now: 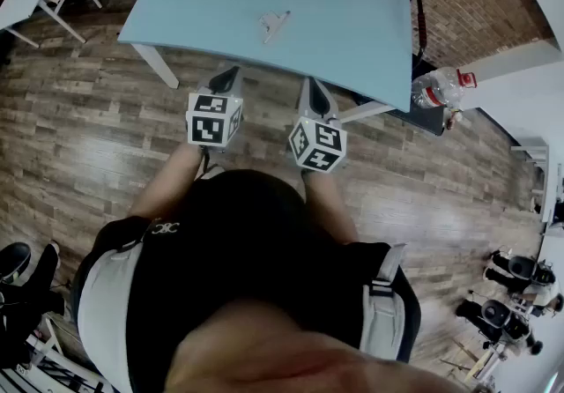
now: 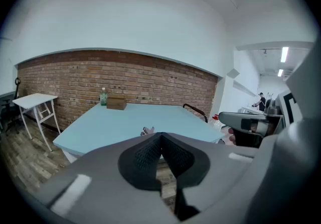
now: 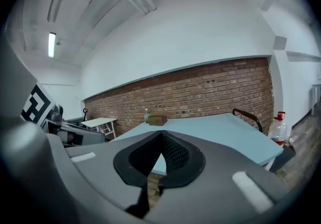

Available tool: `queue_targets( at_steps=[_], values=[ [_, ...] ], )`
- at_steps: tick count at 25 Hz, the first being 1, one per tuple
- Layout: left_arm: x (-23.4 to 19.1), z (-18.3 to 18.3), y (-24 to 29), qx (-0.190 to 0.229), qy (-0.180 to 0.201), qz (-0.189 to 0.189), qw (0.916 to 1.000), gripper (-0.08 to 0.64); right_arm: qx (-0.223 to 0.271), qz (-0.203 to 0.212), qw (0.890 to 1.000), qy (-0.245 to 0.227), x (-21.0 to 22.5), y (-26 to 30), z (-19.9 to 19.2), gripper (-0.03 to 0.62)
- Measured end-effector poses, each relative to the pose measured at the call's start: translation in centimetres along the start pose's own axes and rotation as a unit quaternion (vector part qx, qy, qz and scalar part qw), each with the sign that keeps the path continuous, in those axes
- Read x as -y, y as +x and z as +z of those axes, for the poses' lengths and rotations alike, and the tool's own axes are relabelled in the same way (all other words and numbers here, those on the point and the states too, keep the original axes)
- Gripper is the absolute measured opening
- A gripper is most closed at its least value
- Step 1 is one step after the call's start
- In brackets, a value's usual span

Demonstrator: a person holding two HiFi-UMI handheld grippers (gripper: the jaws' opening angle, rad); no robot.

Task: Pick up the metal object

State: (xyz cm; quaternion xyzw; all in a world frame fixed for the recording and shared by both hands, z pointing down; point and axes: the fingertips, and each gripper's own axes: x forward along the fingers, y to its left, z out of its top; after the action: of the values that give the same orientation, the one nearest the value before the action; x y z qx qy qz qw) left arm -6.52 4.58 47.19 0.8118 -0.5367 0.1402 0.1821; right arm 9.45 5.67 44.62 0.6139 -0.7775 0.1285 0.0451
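The metal object [image 1: 273,25] lies on the blue table [image 1: 352,21], ahead of and between the grippers; its long axis seems to run diagonally away rightward. Left gripper [image 1: 231,76] and right gripper [image 1: 310,85], about equally near, have jaws closed on nothing

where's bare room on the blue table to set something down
Most of the table is bare: wide patches left and right of the metal object, and the strip between it and the near edge. Only the far edge holds things: a brown box and a green bottle.
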Motion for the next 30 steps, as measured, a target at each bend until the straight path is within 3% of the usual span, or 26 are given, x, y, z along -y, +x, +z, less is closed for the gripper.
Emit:
queue_targets(
  at_steps=[8, 15, 30],
  values=[
    [0.3, 0.4, 0.4, 0.001, -0.001, -0.003, 1.0000, 0.000, -0.003, -0.006, 1.000, 0.003, 0.5, 0.4, -0.2, 0.012],
    [-0.5, 0.7, 0.2, 0.004, 0.012, -0.001, 0.9999, 0.000, 0.019, 0.002, 0.999, 0.033, -0.2, 0.6, 0.3, 0.014],
    [-3.8, -0.7, -1.3, -0.001, 0.016, -0.026, 0.9995, 0.000, 0.010, -0.039, 0.999, 0.006, -4.5, 0.4, -1.4, 0.014]
  ],
)
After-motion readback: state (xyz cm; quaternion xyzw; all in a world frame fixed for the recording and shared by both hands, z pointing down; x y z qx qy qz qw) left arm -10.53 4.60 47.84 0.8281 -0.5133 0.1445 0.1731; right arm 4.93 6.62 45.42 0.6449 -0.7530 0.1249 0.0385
